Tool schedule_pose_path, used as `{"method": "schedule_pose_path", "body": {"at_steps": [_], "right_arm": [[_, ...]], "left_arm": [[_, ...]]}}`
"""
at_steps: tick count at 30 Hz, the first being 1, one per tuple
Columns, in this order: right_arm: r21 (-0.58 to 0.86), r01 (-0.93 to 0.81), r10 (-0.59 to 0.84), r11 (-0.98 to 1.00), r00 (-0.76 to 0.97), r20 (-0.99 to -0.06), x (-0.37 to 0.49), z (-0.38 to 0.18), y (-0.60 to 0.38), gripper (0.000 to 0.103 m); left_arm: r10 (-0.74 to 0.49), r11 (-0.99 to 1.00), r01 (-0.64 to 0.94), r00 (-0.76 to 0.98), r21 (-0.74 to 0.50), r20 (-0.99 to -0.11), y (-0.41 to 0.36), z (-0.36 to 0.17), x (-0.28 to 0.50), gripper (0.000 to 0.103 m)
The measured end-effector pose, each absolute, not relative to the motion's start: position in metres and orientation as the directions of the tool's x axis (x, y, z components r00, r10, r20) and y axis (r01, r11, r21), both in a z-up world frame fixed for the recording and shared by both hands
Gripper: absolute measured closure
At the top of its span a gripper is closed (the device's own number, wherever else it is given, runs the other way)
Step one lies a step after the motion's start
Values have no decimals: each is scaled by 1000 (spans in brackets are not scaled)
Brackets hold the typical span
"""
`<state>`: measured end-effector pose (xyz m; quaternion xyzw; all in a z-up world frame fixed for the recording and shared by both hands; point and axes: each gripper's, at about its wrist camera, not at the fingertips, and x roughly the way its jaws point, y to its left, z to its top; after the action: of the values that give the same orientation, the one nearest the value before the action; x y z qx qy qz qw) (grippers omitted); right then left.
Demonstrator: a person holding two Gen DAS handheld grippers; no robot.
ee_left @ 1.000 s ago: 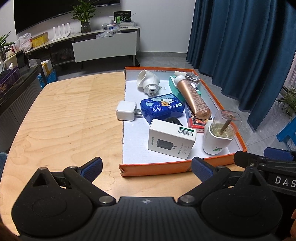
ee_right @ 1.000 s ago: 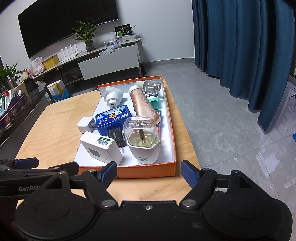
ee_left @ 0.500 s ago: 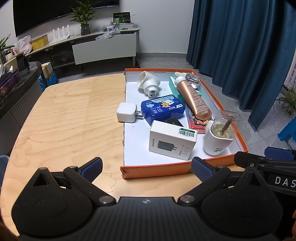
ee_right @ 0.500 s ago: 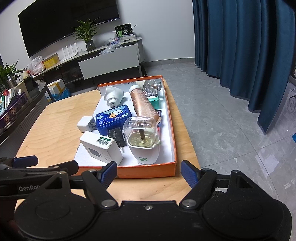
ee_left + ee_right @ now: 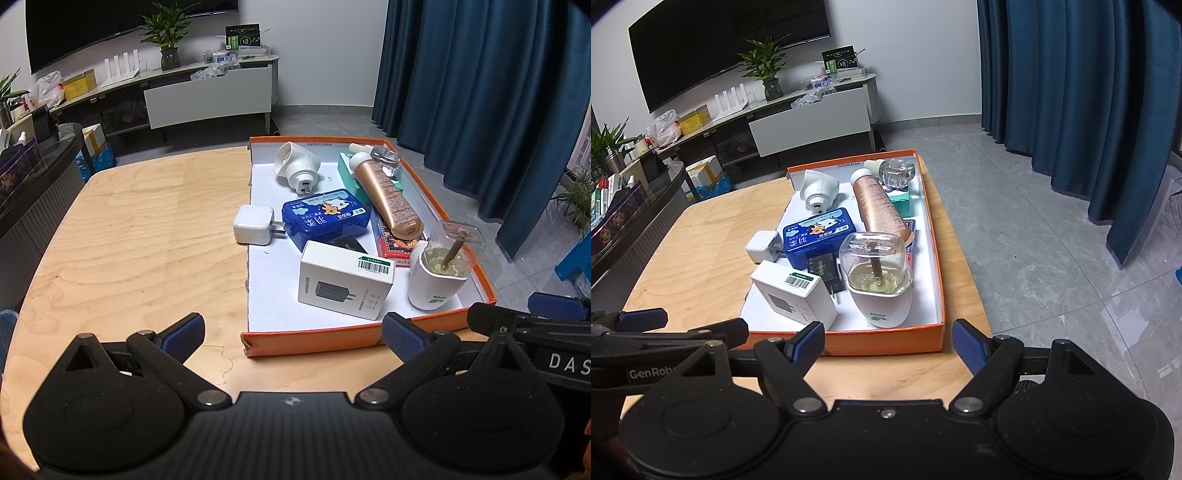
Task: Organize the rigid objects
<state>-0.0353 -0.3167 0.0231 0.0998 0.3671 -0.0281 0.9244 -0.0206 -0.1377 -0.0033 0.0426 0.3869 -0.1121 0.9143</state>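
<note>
The shallow orange cardboard tray with a white floor [image 5: 314,345] [image 5: 886,341] sat on the right half of the light plywood tabletop [image 5: 140,236] [image 5: 701,251], its long axis running away from both cameras. Inside it, the copper-coloured squeeze tube with a white cap [image 5: 386,197] [image 5: 879,206] lay along that axis, cap toward the far end, resting partly over a teal carton [image 5: 349,177] and just beside a clear faceted glass bottle [image 5: 386,158] [image 5: 897,173]. A white cone-shaped plug-in device [image 5: 297,164] [image 5: 818,190] lay on its side at the far left corner, its prongs pointing toward the cameras. The blue plastic case with a cartoon label [image 5: 325,218] [image 5: 820,236] lay crosswise in the middle, and a white square wall charger [image 5: 253,229] [image 5: 762,249] perched on the tray's left edge, its prongs pointing at the case. Nearer, a white charger box with a barcode sticker [image 5: 345,278] [image 5: 794,295] stood tilted against a small black item, and a white diffuser jar with a clear lid and a brown stick [image 5: 441,273] [image 5: 877,280] stood upright in the near right corner. The left gripper [image 5: 291,332] [image 5: 683,325] and the right gripper [image 5: 888,341] hung side by side just short of the tray's near wall, each with its jaws spread wide and nothing between them.
</note>
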Motion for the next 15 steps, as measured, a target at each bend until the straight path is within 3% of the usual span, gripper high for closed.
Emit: {"method": "schedule_pose_path", "body": {"at_steps": [15], "right_arm": [[163, 124, 21, 979, 729, -684, -35, 23, -316, 13]], "left_arm": [[-173, 972, 237, 675, -11, -718, -138, -4, -20, 0]]}}
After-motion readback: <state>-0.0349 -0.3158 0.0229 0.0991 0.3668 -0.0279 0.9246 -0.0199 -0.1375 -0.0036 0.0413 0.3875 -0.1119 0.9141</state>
